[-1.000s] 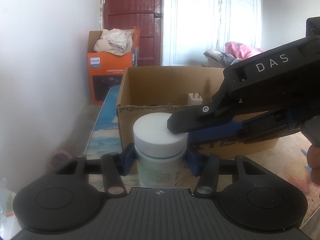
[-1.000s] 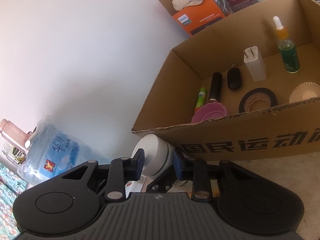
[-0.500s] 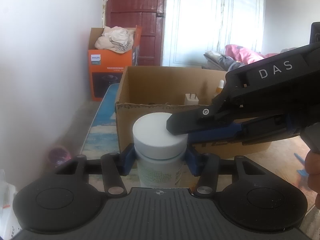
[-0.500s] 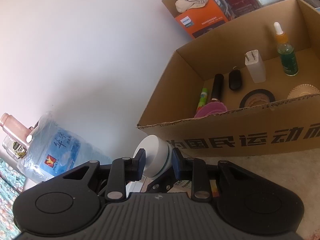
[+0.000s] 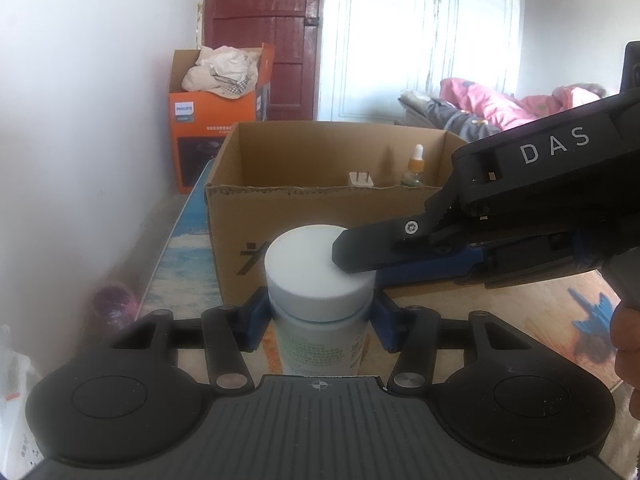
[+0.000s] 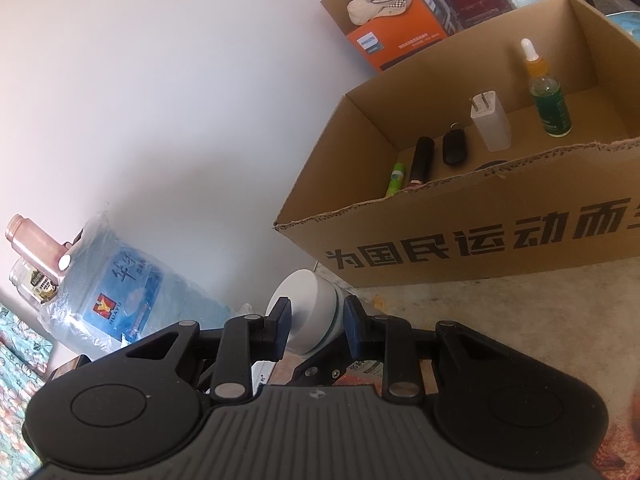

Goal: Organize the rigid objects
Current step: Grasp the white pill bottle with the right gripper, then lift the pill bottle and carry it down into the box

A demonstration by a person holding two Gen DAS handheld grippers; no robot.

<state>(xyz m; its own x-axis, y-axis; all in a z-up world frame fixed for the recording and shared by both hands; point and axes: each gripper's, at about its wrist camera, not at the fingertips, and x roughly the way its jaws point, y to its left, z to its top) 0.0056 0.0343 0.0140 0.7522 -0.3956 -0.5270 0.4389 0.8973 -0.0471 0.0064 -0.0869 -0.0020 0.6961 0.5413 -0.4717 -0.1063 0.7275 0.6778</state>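
Both grippers clamp one jar (image 5: 320, 300) at lower centre, before the box (image 5: 320, 216) — left gripper (image 5: 318, 320) on its body, right gripper (image 6: 316, 322) on its cap (image 6: 308, 308). Opposed pulls could twist the cap loose, or slip the jar.
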